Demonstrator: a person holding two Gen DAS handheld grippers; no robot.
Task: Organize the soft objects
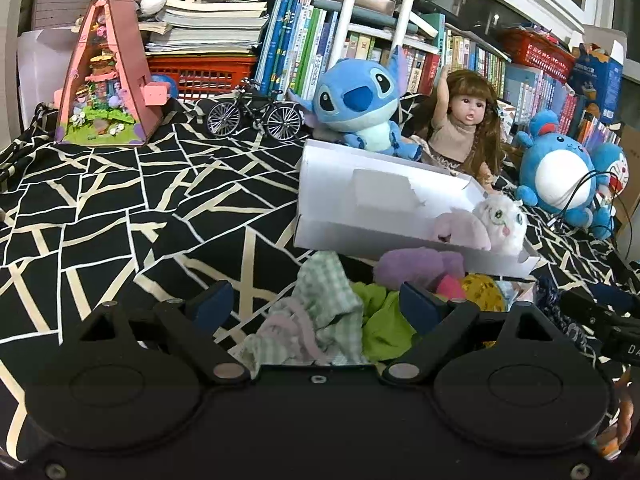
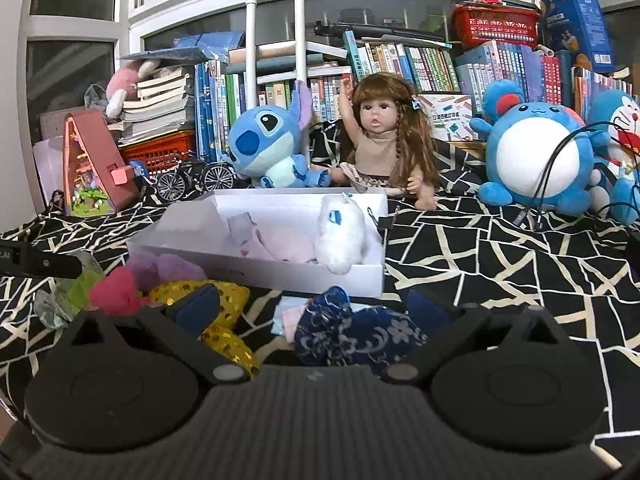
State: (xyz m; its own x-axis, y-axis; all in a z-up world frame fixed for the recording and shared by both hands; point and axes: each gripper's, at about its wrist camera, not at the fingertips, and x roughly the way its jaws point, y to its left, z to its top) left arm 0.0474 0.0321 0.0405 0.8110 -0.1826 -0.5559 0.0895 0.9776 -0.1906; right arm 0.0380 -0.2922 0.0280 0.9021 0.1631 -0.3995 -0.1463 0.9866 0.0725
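The left tool (image 1: 316, 300) is spread wide, and a crumpled green checked cloth (image 1: 320, 312) lies between its fingers, not pinched. A lime green cloth (image 1: 380, 320) touches it on the right. The right tool (image 2: 316, 308) is also released, and a navy patterned pouch (image 2: 352, 332) sits between its fingers at the lower middle of the frame. A gold sequin piece (image 2: 216, 300) and a pink plush piece (image 2: 116, 292) lie at the lower left. Just behind them the white box (image 2: 224, 258) holds a white fluffy toy (image 2: 340, 236) and a pale pink cloth (image 2: 280, 244). The black patterned table (image 1: 120, 200) is free on the left. Behind the box stand a Stitch plush (image 1: 360, 104) and a doll (image 2: 384, 136); a round blue plush (image 2: 536, 160) is at the right.
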